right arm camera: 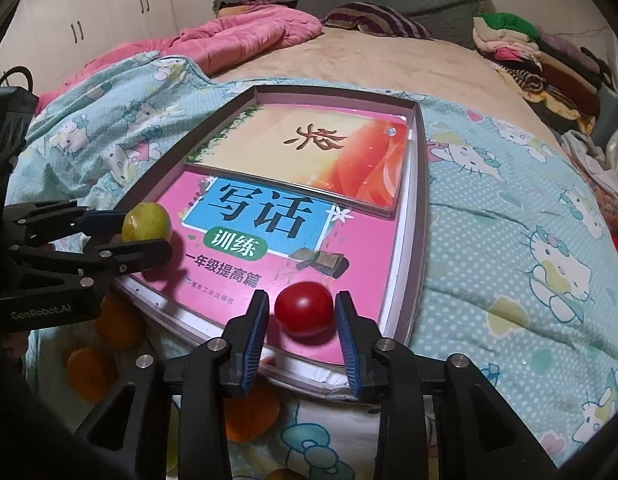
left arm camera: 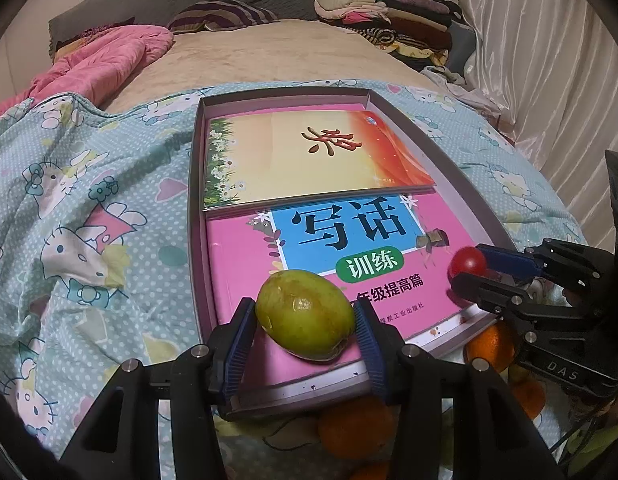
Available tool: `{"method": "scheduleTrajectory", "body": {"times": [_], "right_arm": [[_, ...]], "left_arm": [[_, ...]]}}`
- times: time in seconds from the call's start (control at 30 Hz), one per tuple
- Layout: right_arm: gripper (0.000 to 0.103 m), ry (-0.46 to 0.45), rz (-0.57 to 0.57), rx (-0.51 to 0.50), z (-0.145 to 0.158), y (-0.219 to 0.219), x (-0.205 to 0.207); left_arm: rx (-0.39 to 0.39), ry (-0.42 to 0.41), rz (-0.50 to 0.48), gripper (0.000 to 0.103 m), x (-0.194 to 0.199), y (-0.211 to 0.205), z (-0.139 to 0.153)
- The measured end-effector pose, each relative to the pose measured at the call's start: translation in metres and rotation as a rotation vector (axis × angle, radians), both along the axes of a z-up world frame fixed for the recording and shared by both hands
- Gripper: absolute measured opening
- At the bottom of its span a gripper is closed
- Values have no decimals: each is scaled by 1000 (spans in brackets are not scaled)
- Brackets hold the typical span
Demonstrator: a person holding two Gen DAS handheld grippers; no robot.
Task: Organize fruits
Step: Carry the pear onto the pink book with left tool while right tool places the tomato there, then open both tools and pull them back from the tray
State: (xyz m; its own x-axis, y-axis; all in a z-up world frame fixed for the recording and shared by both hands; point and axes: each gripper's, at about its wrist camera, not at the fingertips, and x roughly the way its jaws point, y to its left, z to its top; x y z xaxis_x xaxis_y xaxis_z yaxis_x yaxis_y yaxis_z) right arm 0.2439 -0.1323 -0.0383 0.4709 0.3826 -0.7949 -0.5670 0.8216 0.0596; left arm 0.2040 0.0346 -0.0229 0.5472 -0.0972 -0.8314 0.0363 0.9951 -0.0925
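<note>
My left gripper (left arm camera: 305, 318) is shut on a green oval fruit (left arm camera: 305, 314) and holds it over the near edge of the pink book (left arm camera: 245, 264) in the shallow box (left arm camera: 195, 208). In the right wrist view the same fruit (right arm camera: 145, 222) sits between the left fingers (right arm camera: 121, 256). A small red fruit (right arm camera: 305, 314) rests on the pink book between the blue pads of my right gripper (right arm camera: 303, 316); gaps show on both sides, so the jaws stand open around it. The left wrist view shows the red fruit (left arm camera: 467, 262) at the right gripper's tips (left arm camera: 475, 276).
Several oranges lie on the Hello Kitty sheet (left arm camera: 89, 240) below the box's near edge (left arm camera: 355, 428) (right arm camera: 117, 322). A second, yellow-orange book (left arm camera: 309, 160) lies at the far end of the box. A pink quilt (left arm camera: 105, 60) and stacked clothes (left arm camera: 389, 20) lie farther back.
</note>
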Motion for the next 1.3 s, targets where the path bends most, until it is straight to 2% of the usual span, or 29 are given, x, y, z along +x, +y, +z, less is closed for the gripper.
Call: {"method": "scheduleTrajectory", "body": {"times": [0.17, 0.33, 0.53, 0.83, 0.9, 0.93, 1.3], "right_arm": [[39, -22, -5, 20, 3, -3, -3], [49, -58, -22, 62, 11, -11, -8], [53, -84, -40, 90, 15, -20, -16], [58, -116, -43, 120, 24, -29, -25], [59, -123, -43, 120, 25, -30, -26], [59, -127, -45, 119, 26, -31, -27], [64, -159, -55, 141, 35, -36, -34]], "left_arm": [[2, -3, -1, 50, 0, 0, 0], [0, -3, 0, 50, 0, 0, 1], [1, 0, 3, 52, -2, 1, 0], [-11, -11, -3, 60, -8, -1, 5], [-10, -23, 8, 69, -11, -1, 9], [-12, -31, 10, 71, -12, 0, 12], [-29, -104, 63, 76, -24, 19, 39]]}}
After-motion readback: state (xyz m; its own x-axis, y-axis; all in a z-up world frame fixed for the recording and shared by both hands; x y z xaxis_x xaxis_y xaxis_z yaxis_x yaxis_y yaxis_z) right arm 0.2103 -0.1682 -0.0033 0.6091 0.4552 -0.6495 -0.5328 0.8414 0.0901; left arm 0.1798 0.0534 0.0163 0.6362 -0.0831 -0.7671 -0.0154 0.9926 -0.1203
